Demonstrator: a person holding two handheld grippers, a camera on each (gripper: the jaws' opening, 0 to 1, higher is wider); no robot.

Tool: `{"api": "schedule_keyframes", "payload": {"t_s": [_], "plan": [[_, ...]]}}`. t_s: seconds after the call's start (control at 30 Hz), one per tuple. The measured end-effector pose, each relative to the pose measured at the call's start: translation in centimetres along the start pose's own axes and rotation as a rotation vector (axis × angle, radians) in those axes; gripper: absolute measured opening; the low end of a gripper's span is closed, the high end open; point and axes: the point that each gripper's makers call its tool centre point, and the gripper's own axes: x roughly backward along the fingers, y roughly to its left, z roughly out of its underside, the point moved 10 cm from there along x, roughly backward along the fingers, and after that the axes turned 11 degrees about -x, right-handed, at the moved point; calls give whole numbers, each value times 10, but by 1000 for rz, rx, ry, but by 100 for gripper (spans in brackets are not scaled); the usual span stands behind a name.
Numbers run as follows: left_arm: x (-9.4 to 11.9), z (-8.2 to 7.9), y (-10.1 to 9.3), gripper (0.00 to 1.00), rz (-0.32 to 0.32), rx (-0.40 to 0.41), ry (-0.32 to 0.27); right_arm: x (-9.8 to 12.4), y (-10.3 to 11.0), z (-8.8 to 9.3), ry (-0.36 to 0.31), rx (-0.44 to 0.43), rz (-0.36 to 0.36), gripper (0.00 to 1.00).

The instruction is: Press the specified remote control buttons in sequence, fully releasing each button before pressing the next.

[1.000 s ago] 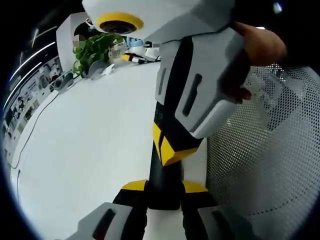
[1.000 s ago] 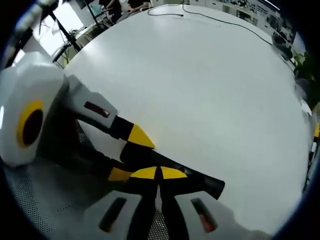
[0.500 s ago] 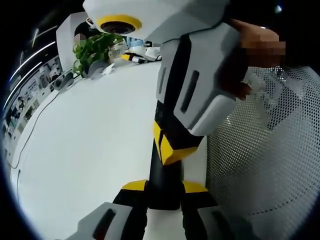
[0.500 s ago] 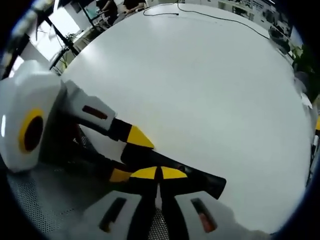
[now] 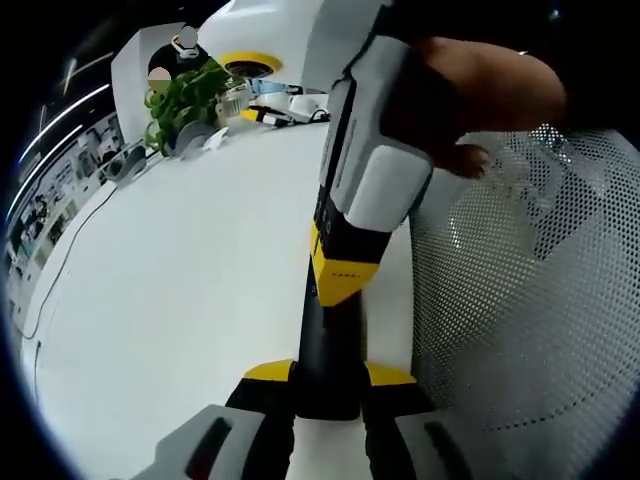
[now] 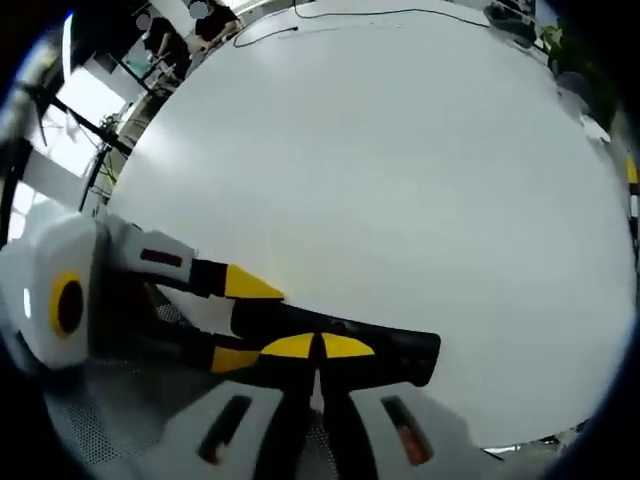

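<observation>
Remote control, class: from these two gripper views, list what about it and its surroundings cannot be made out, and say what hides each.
1. Remote control buttons: in the left gripper view the right gripper covers its face; in the right gripper view the keys look black and too small to read.
2. Its near end: hidden between the left gripper tips.
3. Whether a button is pressed now: the contact is covered.
4. Plant and desk clutter: too small and blurred at the table's far edge.
</observation>
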Motion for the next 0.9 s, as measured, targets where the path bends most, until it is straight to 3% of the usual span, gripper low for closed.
{"api": "schedule_keyframes", "payload": {"t_s": [0.23, 0.33, 0.4, 0.5, 0.67, 0.77, 0.9], "plan": [[0, 0, 0, 25, 1, -1, 1, 24, -4, -13, -204, -32, -4, 0], [0, 0, 0, 25, 1, -3, 2, 47, -2, -21, -392, -31, -48, 0], [0, 0, 0, 25, 1, -5, 3, 60, -2, -22, -495, -32, -40, 0], [0, -1, 0, 25, 2, -6, 5, 73, -3, -24, -557, -9, -1, 0], [-1, -1, 0, 25, 2, -6, 7, 83, -2, -19, -567, -37, -27, 0], [0, -1, 0, 25, 1, -4, 6, 103, 5, -18, -693, -20, -25, 0], [-1, -1, 0, 25, -1, -1, 7, 130, 13, -12, -791, 11, -18, 0]]}}
